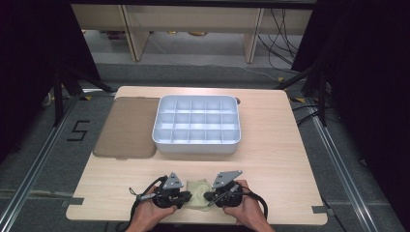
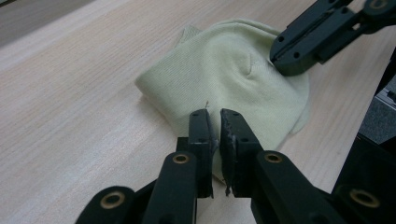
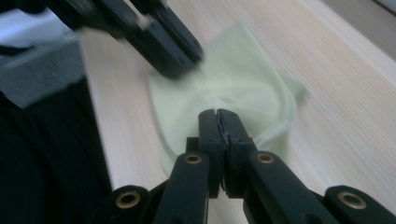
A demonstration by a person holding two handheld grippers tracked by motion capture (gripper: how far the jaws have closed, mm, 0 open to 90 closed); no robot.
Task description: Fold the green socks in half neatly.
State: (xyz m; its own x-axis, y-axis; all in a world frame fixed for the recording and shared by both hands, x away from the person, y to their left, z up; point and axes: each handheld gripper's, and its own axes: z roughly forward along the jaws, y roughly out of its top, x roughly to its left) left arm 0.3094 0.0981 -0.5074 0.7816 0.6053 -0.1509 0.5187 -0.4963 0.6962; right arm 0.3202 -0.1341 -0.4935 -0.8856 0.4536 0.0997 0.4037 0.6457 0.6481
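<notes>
the pale yellow-green cloth (image 1: 198, 192) lies rumpled on the near edge of the table (image 1: 270, 159), well in front of the white divided tray (image 1: 197, 124) and apart from it. it sits between the two grippers, which judging by their placement have each taken an opposite side so the fabric can be lifted, spread or folded between them. the left gripper (image 2: 214, 122) has its jaws drawn nearly together with a fold of the cloth pinched in the narrow gap, at the cloth's edge farthest from the tray. the right gripper (image 3: 218, 120) is likewise clamped tight, its jaws meeting on a raised ridge of the cloth; puckering radiates from that point, consistent with a firm pinch. in the high view the left gripper (image 1: 180, 195) and right gripper (image 1: 212, 195) point inward toward each other across the cloth, each held low to the table. the person's hands come in from the table edge nearest the cloth, left hand (image 1: 152, 212) and right hand (image 1: 244, 209) wrapped around the gripper bodies, forearms angled slightly inward. a brown flat mat (image 1: 128, 126) lies touching the tray's left side, untouched. the tray compartments appear unoccupied.
</notes>
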